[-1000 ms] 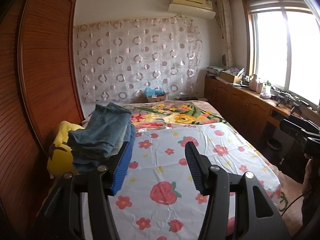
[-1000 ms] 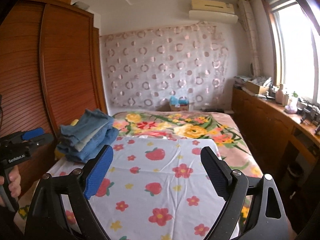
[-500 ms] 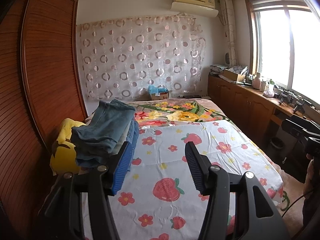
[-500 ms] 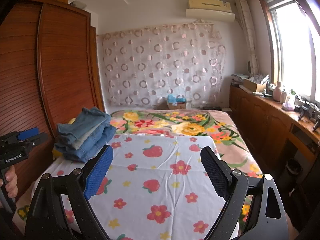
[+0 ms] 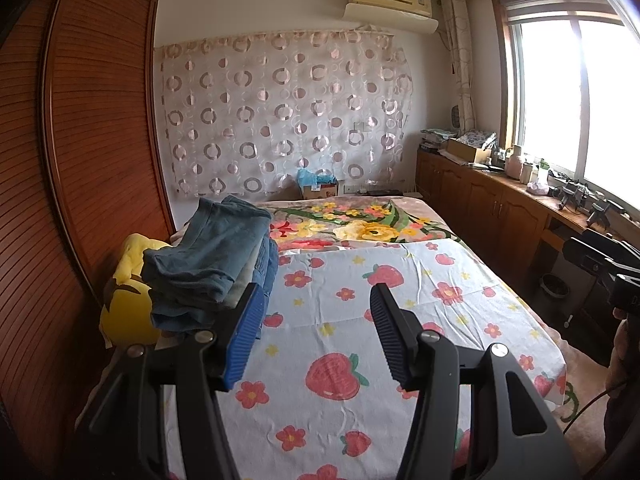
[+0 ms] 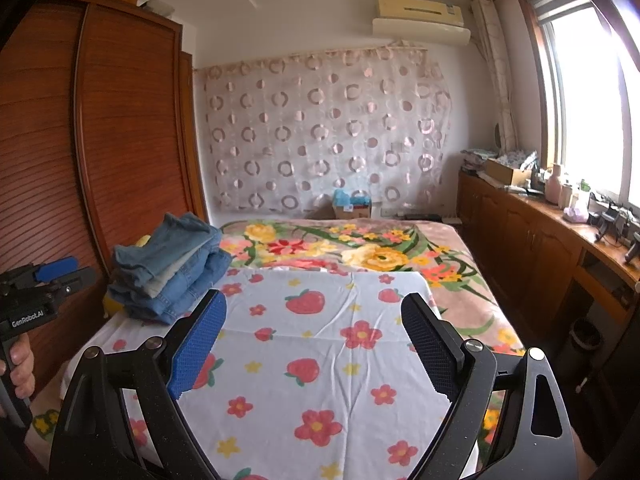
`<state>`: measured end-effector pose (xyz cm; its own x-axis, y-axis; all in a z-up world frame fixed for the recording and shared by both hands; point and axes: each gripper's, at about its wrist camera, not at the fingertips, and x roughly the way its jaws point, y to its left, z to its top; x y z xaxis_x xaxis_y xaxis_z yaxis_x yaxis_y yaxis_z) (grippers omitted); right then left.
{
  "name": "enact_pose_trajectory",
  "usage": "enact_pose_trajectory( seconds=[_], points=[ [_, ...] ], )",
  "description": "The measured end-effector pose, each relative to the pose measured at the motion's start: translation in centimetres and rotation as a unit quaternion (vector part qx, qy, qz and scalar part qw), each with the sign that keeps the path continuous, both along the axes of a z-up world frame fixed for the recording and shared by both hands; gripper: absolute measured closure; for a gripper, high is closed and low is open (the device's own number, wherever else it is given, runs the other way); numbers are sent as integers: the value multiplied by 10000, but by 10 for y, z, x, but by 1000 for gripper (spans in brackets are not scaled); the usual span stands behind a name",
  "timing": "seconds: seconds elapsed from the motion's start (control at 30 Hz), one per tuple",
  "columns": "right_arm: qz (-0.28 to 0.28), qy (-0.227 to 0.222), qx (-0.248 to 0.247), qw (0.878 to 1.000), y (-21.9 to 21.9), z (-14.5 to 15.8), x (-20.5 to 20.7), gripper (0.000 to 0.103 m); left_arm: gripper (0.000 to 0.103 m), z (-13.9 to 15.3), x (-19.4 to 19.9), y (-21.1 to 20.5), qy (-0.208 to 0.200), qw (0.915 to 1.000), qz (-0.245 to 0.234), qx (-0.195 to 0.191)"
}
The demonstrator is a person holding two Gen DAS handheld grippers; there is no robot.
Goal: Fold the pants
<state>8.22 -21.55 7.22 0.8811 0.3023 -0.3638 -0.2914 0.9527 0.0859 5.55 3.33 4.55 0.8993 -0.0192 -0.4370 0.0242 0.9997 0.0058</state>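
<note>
Pants [image 5: 208, 256], seemingly stacked, beyond left tool [image 5: 314, 332]; both tools [image 6: 314, 344] apart, empty.

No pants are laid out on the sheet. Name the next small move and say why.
Probably reach the left gripper to the top of the jeans pile and take one pair: both it and the right gripper hang open and empty above the strawberry sheet, and the pile lies on the left.

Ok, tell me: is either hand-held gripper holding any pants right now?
No, both the left hand-held gripper and right hand-held gripper are open and empty above the sheet.
</note>
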Motion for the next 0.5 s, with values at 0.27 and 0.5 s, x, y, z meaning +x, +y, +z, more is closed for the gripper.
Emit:
enact_pose_trajectory(
  seconds=[0.27, 0.5],
  points=[
    [-10, -9, -5, 10000, -1, -1, -1, 12, 48, -3, -1, 2, -13, 10000, 7, 12],
    [-11, -7, -13, 10000, -3, -1, -2, 12, 48, -2, -1, 2, -16, 10000, -4, 5]
  ],
)
